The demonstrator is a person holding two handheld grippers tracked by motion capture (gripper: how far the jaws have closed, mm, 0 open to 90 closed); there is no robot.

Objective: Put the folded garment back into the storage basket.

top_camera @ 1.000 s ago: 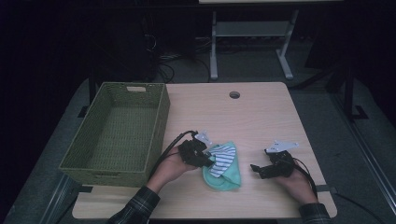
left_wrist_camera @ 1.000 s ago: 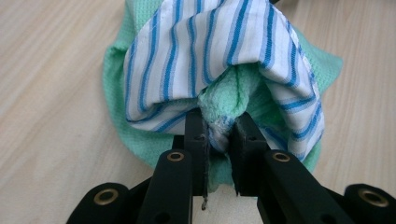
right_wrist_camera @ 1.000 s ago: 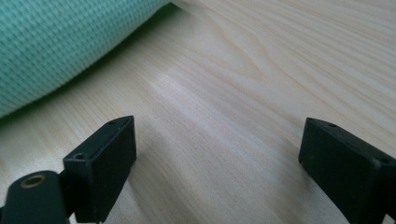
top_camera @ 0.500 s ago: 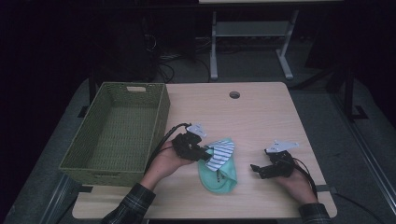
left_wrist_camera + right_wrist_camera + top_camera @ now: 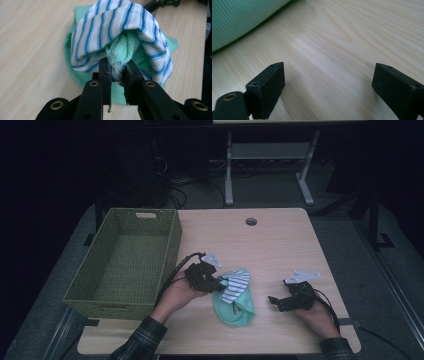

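Now, high view: left gripper [image 5: 216,285] farther from the counter's [image 5: 280,240] near edge than before, pinching the striped cloth [image 5: 236,285] atop the green towel [image 5: 234,307]; basket [image 5: 125,265] close at left, open counter beyond. Left gripper view: pressed together on bunched fabric. Right gripper view: right gripper [image 5: 328,85] spread wide over bare wood, unmoved.

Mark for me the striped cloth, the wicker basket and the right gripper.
striped cloth [image 5: 110,27], left gripper view, on the top of its blue-and-white fold.
wicker basket [image 5: 172,245], high view, on its right wall.
right gripper [image 5: 272,300], high view, between its open fingertips.
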